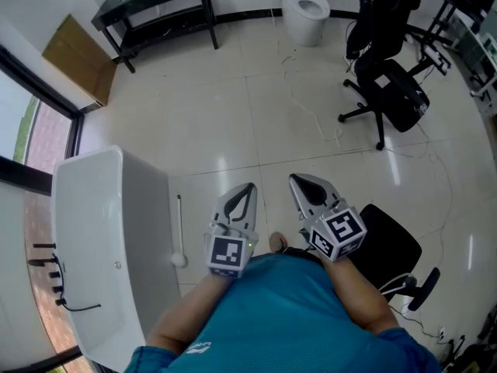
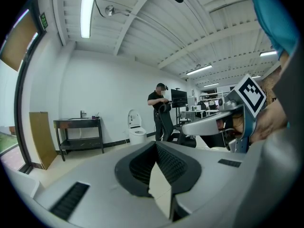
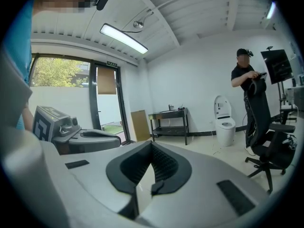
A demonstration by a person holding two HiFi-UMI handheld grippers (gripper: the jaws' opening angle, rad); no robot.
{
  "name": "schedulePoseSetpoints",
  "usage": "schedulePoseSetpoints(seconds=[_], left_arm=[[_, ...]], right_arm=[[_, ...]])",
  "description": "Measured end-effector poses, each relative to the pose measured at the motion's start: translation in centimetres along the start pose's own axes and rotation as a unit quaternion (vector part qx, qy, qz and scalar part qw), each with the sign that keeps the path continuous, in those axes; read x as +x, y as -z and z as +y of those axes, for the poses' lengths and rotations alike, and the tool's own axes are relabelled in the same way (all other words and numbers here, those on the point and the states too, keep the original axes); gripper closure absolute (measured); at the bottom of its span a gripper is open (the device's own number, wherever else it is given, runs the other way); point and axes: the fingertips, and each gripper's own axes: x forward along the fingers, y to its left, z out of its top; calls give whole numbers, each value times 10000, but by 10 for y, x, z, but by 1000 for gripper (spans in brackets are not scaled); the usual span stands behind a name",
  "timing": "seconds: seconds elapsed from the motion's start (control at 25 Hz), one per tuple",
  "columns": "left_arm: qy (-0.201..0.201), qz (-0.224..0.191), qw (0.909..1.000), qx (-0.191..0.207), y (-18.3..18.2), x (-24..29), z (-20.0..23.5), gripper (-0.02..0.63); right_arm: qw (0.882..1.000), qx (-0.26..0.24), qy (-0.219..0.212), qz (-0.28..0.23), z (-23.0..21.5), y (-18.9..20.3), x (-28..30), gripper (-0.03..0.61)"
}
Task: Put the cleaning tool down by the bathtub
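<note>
person (image 1: 264,317): teal shirt, one gripper in each hand, both held close in front of the body and pointing ahead, about level
left gripper (image 1: 249,186): jaws pressed together at the tips, nothing between them
right gripper (image 1: 295,178): jaws pressed together, nothing held; sits just right of the left one, the two apart
cleaning tool (image 1: 178,228): white stick with a round end, flat on the floor left of the left gripper, clear of both grippers; runs along the side of the bathtub, just beside it, can't tell if it touches
bathtub (image 1: 109,208): white, further left of the left gripper than the tool; black fittings on its far rim
black seat (image 1: 392,243): on the floor right of the right gripper, near
floor (image 1: 233,107): pale tiles, thin cable (image 1: 311,111) trailing ahead of the grippers
office chair (image 1: 392,92): black, ahead and to the right of the right gripper, well apart
cardboard (image 1: 78,57): leaning by the window, ahead and far left of the left gripper
black table (image 1: 159,2): against the far wall, ahead-left
toilet (image 1: 305,8): white, lid up, at the far wall ahead of the right gripper
second person (image 3: 244,75): dark clothes, standing right of the toilet behind the office chair
</note>
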Motion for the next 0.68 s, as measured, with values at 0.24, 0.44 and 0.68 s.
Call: schedulePoseSetpoints(seconds=[0.24, 0.44, 0.68], left_arm=[[20, -6, 10000, -6, -3, -1, -5, 614], [71, 7, 10000, 9, -2, 3, -15, 614], [157, 45, 9999, 37, -4, 13, -27, 614]], right_arm=[[9999, 24, -13, -109, -1, -3, -7, 577], [9999, 0, -24, -157, -4, -3, -15, 577], [9998, 36, 8, -170, -16, -2, -24, 577]])
